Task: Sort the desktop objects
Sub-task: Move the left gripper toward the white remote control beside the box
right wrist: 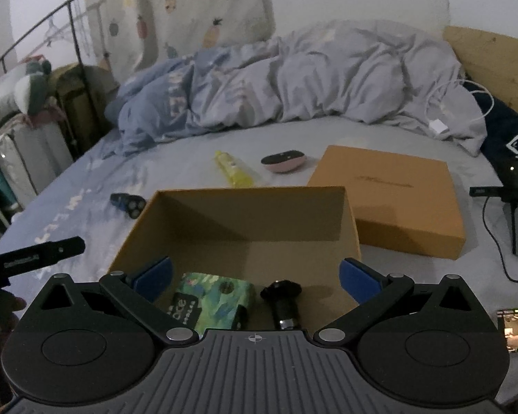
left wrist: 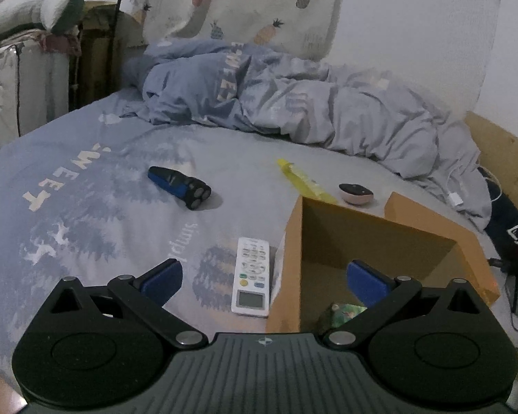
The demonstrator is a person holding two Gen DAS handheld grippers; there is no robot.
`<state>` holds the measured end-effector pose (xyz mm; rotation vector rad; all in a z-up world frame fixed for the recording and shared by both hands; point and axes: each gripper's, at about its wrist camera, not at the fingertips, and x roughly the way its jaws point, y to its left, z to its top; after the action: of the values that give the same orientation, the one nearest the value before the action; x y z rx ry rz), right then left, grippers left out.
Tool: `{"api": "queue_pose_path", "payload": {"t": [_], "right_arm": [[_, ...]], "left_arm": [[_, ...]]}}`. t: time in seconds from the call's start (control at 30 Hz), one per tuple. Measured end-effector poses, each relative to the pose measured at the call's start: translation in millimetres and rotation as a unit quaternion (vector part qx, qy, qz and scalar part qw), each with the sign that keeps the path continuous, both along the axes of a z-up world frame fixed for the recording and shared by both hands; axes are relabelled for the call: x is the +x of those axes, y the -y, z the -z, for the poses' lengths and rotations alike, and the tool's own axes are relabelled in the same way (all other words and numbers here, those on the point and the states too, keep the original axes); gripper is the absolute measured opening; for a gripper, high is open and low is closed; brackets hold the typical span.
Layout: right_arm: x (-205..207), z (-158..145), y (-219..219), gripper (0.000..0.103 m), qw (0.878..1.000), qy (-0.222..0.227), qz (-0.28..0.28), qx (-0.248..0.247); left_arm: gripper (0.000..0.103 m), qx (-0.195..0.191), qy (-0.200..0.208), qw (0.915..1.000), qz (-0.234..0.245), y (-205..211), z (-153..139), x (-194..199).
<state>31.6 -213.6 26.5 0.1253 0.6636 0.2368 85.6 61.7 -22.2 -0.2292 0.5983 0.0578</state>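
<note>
An open orange cardboard box (right wrist: 176, 220) (left wrist: 291, 252) sits on the bed. It holds a green patterned pack (right wrist: 214, 296) and a black cylindrical object (right wrist: 283, 300). A white remote (left wrist: 251, 276) lies just left of the box. A blue electric shaver (left wrist: 179, 186) (right wrist: 127, 203), a yellow tube (left wrist: 304, 181) (right wrist: 233, 167) and a pink-and-black oval device (left wrist: 355, 193) (right wrist: 283, 162) lie farther off on the sheet. My left gripper (left wrist: 264, 279) is open and empty, above the remote and the box's left wall. My right gripper (right wrist: 255, 279) is open and empty over the box's near end.
The box's orange lid (right wrist: 393, 200) lies right of the box. A crumpled grey-blue duvet (right wrist: 293, 86) fills the far side of the bed. Cables, a dark gadget (right wrist: 514, 203) and a lit phone (right wrist: 516, 331) are at the right edge. A clothes rack (right wrist: 69, 34) stands on the left.
</note>
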Motion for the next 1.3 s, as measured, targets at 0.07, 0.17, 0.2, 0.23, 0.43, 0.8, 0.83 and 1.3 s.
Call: {"api": "queue_pose_path", "payload": {"t": [0.07, 0.17, 0.2, 0.23, 0.43, 0.8, 0.83, 1.3], "right_arm": [[5.4, -0.2, -0.4, 0.103, 1.000, -0.001, 0.000, 0.003], [13.5, 0.2, -0.4, 0.103, 1.000, -0.003, -0.001, 0.009], [16.6, 0.6, -0.1, 0.103, 1.000, -0.004, -0.001, 0.012], [19.7, 0.9, 0.2, 0.103, 1.000, -0.005, 0.000, 0.014], [34.7, 6.3, -2.1, 0.103, 1.000, -0.015, 0.003, 0.019], [53.3, 21.0, -6.7, 0.103, 0.999, -0.033, 0.009, 0.011], [55.0, 22.2, -6.9, 0.103, 0.999, -0.035, 0.010, 0.012], [69.3, 33.1, -8.5, 0.103, 0.999, -0.050, 0.013, 0.011]], "left_arm": [[0.103, 0.002, -0.002, 1.0000, 0.001, -4.7, 1.2, 7.4], [0.103, 0.001, -0.005, 1.0000, 0.000, -13.6, 4.6, 18.5], [0.103, 0.000, -0.007, 1.0000, 0.000, -16.7, 6.2, 22.2], [0.103, -0.004, -0.009, 1.0000, 0.000, -19.9, 8.5, 26.2], [0.103, -0.030, -0.025, 0.9992, 0.001, -39.5, 26.0, 45.5], [0.103, -0.088, -0.059, 0.9941, 0.021, -60.7, 65.2, 75.9], [0.103, -0.092, -0.062, 0.9936, 0.023, -61.0, 68.9, 78.3], [0.097, -0.139, -0.100, 0.9839, 0.051, -68.4, 102.5, 113.9]]}}
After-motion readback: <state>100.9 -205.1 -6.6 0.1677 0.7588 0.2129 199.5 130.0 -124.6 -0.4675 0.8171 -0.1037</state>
